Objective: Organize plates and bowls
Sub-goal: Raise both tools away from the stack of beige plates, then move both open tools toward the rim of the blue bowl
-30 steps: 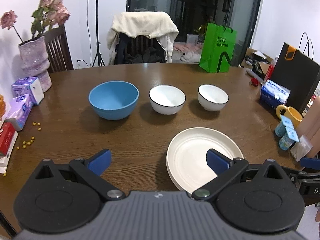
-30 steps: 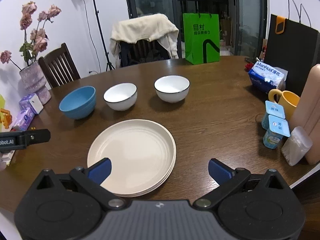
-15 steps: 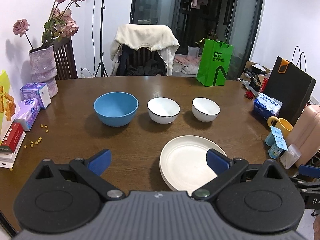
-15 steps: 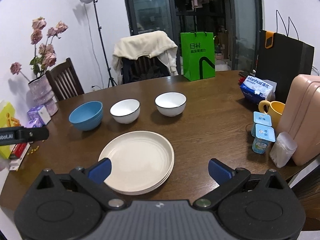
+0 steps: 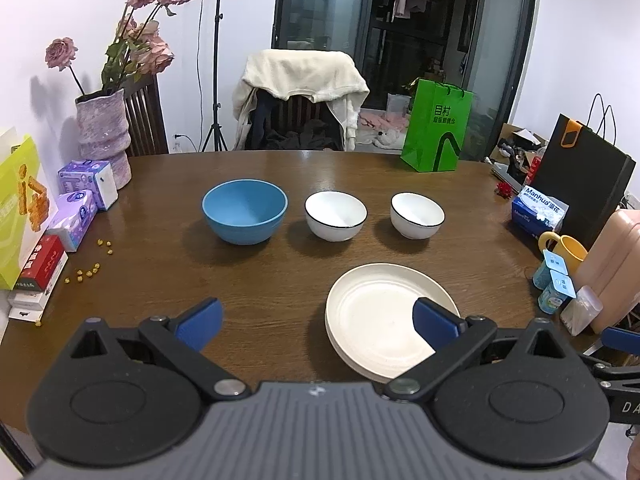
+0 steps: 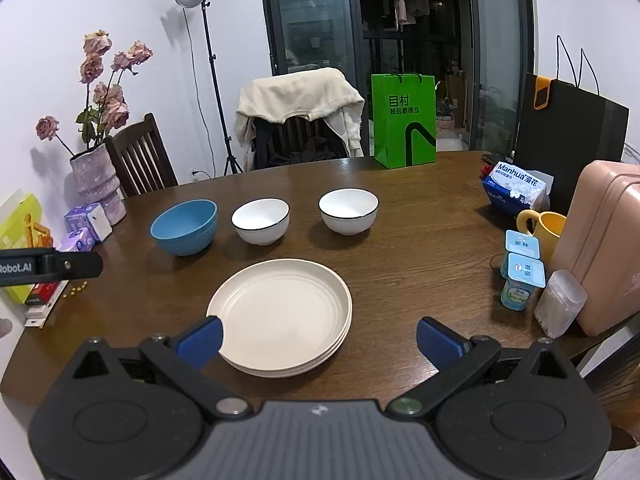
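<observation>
Plates, round and cream-coloured with a matte finish and faint concentric ridges inside the rim, lay in a low stack at the near middle of the dark brown wooden tabletop, whose grain showed under a soft sheen. We saw at least three rims layered at the stack's near edge. Behind the stack stood three bowls in a row, well apart from one another: a deep matte blue bowl at the left, then two glossy white bowls, each with a thin dark line around the lip, one in the middle and one at the right. All three sat upright and looked empty.

We held our left tool above the near edge of the tabletop, its blue ribbed pads spread wide and gripping nothing; its right pad overlapped the plates in the left wrist view, though we could not tell any contact. Our right tool likewise hovered with its pads wide apart, the stack lying between and beyond them.

At the right edge stood a yellow ceramic mug and two small foil-lidded yoghurt pots. A rough, ridged mauve vase of dried pink roses stood at the left.
</observation>
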{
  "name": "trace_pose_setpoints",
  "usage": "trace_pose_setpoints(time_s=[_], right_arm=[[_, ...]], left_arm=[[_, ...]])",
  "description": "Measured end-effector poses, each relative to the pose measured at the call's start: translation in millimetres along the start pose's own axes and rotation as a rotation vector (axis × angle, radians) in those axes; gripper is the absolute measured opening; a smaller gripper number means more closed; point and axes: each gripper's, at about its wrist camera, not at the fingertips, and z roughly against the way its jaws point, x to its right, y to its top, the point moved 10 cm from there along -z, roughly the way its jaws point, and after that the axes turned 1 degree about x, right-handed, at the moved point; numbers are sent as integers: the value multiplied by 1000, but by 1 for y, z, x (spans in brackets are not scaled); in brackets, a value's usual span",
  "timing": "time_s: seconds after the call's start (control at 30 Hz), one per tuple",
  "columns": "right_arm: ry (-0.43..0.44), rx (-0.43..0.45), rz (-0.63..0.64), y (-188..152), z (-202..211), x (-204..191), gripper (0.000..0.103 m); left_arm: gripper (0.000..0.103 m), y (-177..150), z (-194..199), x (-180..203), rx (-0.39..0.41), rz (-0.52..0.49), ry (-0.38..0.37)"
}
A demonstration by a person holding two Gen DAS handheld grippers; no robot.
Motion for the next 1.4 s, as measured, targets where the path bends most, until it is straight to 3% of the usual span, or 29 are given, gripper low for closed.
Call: trace_pose_setpoints(time_s=[0.43, 0.67, 1.4], right_arm=[[-62, 26, 12, 5, 1, -12, 103], [-45, 34, -18, 14, -7, -23, 103], [-83, 21, -55, 54, -66, -68, 103]], left_arm=[[103, 7, -4, -9, 8, -12, -28], [103, 16, -13, -18, 6, -25, -45], [103, 78, -65, -59, 16, -37, -143]])
